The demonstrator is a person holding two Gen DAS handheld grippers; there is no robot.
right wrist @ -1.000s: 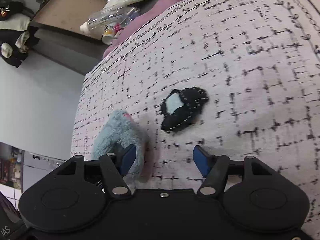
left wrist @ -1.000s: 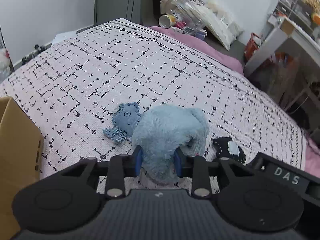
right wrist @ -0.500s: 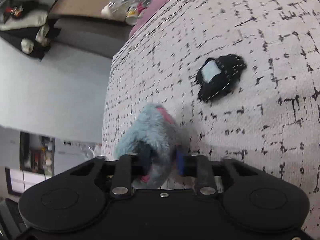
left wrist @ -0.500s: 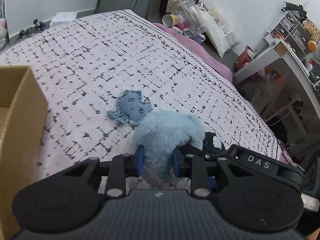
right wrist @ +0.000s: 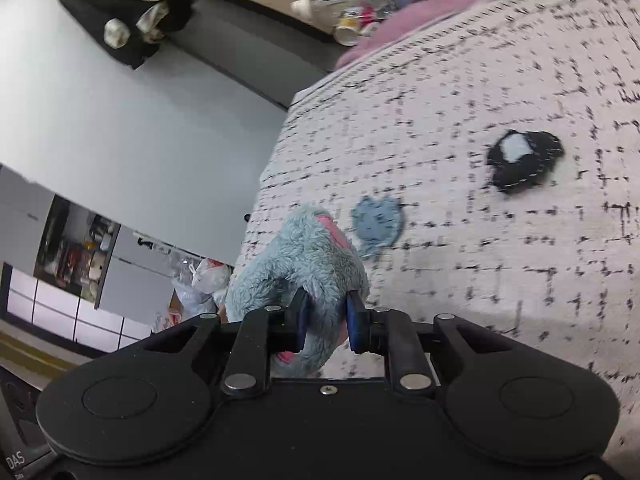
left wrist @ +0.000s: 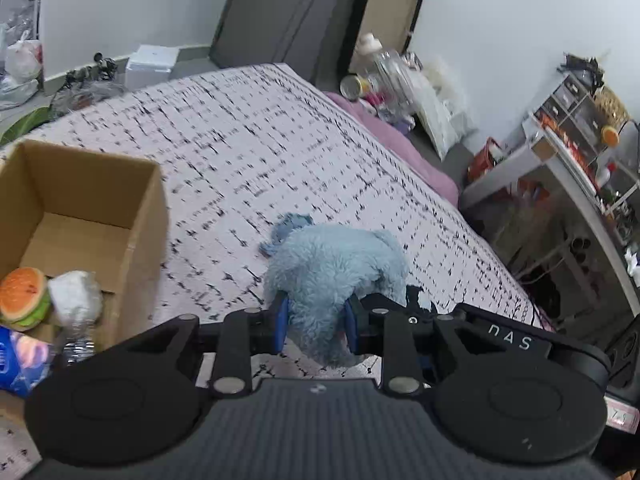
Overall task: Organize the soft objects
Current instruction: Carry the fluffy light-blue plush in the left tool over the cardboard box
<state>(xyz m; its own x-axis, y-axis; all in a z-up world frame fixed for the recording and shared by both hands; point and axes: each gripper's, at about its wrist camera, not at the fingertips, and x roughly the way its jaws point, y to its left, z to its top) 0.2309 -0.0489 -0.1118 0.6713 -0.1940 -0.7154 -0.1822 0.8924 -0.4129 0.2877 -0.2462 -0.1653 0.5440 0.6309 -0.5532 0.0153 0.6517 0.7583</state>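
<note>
A fluffy light-blue plush toy (left wrist: 332,264) with pink patches is held above the bed by both grippers. My left gripper (left wrist: 316,320) is shut on one end of it. My right gripper (right wrist: 326,326) is shut on the other end of the plush toy (right wrist: 300,264). A small flat blue felt toy (right wrist: 376,226) lies on the patterned bedspread (right wrist: 500,260), partly hidden behind the plush in the left wrist view (left wrist: 290,224). A black felt toy with a white patch (right wrist: 524,160) lies further right. An open cardboard box (left wrist: 80,208) stands at the left.
The box holds a burger toy (left wrist: 24,296), a white crumpled item (left wrist: 74,294) and a blue packet (left wrist: 20,360). Bottles and bags (left wrist: 384,80) crowd the bed's far corner. A cluttered white desk (left wrist: 568,168) stands right of the bed.
My right gripper closed on the plush, and both grippers lifted it off the bed and carried it left, bringing the box's inside into the left wrist view.
</note>
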